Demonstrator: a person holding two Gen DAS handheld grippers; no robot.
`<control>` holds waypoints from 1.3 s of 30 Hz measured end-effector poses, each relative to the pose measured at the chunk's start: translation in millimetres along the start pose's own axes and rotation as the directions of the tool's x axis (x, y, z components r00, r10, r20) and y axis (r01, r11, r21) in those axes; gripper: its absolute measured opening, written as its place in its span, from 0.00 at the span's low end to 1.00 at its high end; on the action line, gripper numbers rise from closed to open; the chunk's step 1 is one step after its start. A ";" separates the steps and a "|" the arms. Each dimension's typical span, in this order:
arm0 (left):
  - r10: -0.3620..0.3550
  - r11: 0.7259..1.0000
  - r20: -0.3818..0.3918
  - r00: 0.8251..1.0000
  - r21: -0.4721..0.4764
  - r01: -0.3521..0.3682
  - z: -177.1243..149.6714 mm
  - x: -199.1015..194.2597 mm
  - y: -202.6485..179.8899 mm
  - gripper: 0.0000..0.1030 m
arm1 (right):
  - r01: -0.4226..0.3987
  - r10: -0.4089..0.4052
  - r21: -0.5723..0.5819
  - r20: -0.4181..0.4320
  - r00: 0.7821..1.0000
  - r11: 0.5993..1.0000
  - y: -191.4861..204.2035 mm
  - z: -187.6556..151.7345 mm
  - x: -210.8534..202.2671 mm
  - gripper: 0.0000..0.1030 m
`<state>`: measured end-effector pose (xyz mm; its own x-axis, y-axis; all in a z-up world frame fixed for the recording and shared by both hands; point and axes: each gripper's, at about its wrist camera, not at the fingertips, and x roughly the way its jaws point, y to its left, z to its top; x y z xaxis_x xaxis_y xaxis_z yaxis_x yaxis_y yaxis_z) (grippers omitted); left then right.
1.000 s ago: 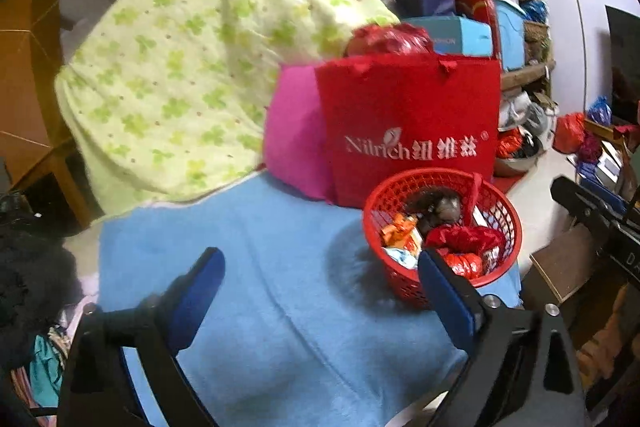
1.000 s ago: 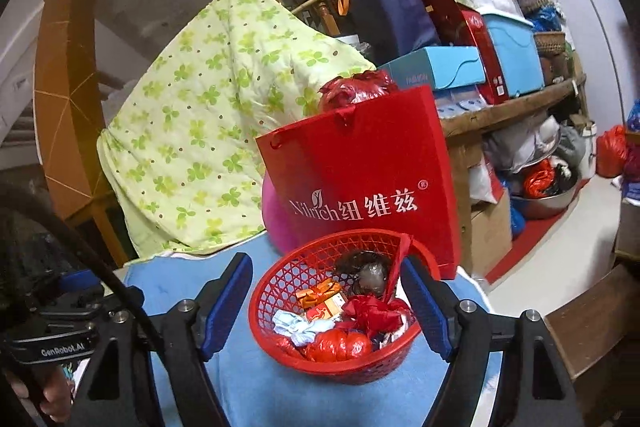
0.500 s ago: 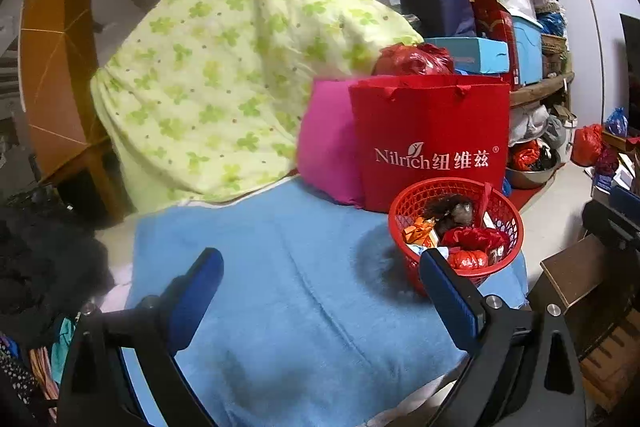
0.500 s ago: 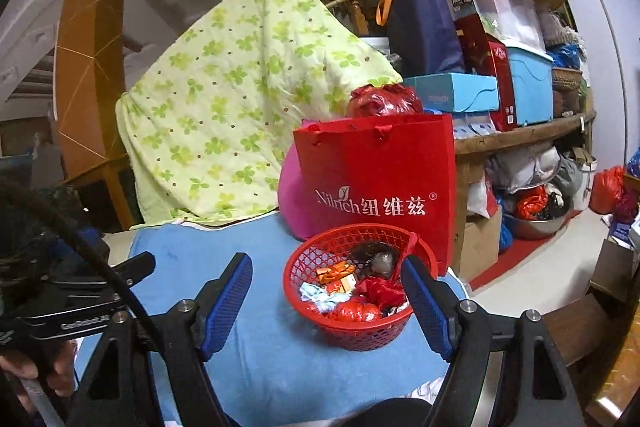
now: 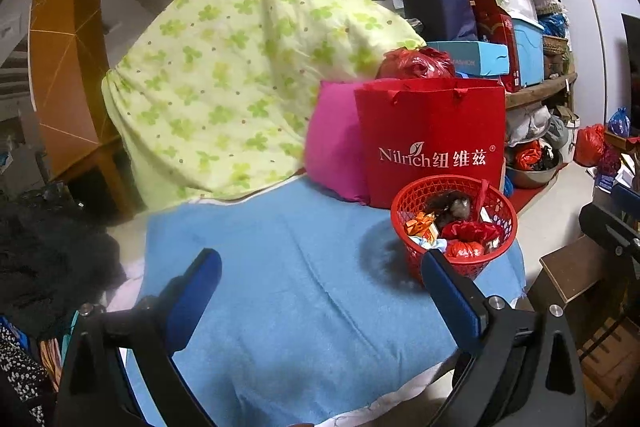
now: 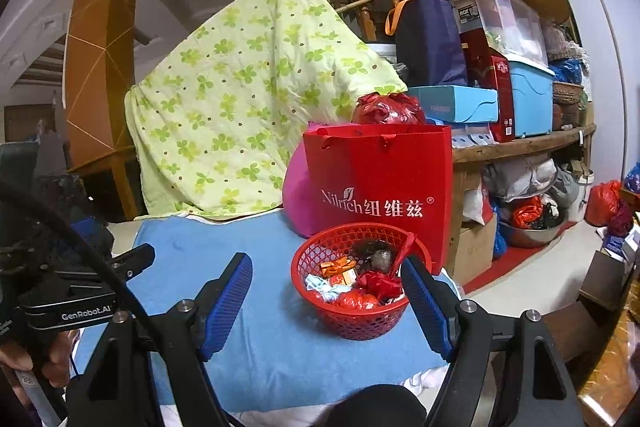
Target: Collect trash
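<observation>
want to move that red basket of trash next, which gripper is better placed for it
Right, probably. The red basket sits nearly between the right gripper's open fingers, close ahead. The left gripper, also open, faces bare blue cloth, with the basket off beside its right finger.

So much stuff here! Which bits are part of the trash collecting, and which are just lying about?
Part of the job:
red basket holding wrappers
orange wrapper
left gripper, open
right gripper, open

Just lying about:
red Nilrich bag
pink cushion
green floral quilt
blue towel
</observation>
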<state>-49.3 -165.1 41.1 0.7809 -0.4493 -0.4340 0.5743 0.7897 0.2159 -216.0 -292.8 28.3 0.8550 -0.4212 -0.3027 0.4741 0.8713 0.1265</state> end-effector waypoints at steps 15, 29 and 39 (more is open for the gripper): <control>-0.005 1.000 0.009 1.000 -0.004 0.005 -8.1 -24.7 -1.3 0.97 | 0.029 -0.029 -0.023 0.015 0.999 0.999 6.7 -0.8 -14.6 0.79; -0.010 1.000 0.000 1.000 0.002 0.010 -6.1 -25.7 -6.0 0.97 | 0.070 -0.070 0.037 -0.013 0.997 0.997 -7.4 3.1 -8.7 0.79; -0.008 1.000 -0.005 1.000 -0.008 0.008 -6.2 -23.3 -6.6 0.97 | 0.081 -0.081 0.015 -0.010 0.997 0.997 0.4 5.1 -5.2 0.81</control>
<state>-72.8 -157.2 44.3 0.7749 -0.4533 -0.4405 0.5785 0.7894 0.2054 -219.2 -291.6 34.8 0.8118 -0.4878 -0.3211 0.5448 0.8306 0.1154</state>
